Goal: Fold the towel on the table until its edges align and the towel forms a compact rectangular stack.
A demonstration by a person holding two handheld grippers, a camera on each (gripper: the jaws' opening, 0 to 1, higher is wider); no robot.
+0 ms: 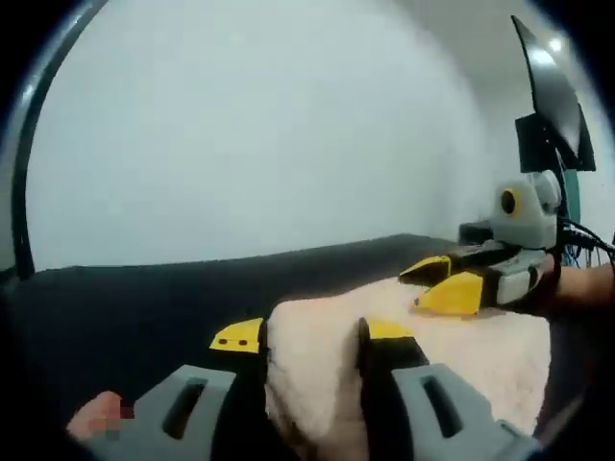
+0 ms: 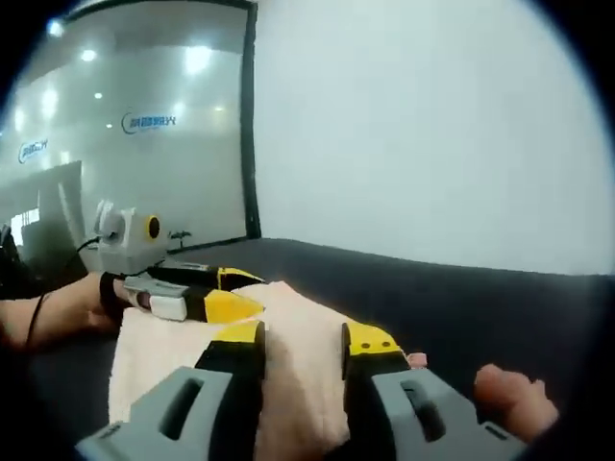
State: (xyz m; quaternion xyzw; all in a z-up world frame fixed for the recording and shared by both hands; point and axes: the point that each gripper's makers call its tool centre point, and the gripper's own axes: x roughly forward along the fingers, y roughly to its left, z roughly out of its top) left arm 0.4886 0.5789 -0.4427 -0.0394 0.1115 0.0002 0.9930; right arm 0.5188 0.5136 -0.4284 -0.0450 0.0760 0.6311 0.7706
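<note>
1. The cream towel (image 1: 432,351) lies on the dark table (image 1: 144,307), bunched between your two grippers.
2. Your left gripper (image 1: 312,338) has its jaws closed on a thick fold at the towel's near edge.
3. Your right gripper (image 2: 303,341) likewise clamps a fold of towel between its yellow-tipped jaws.
4. Keep both grips firm and level, carry the edge across evenly, and lay it flush on the opposite edge.
</note>
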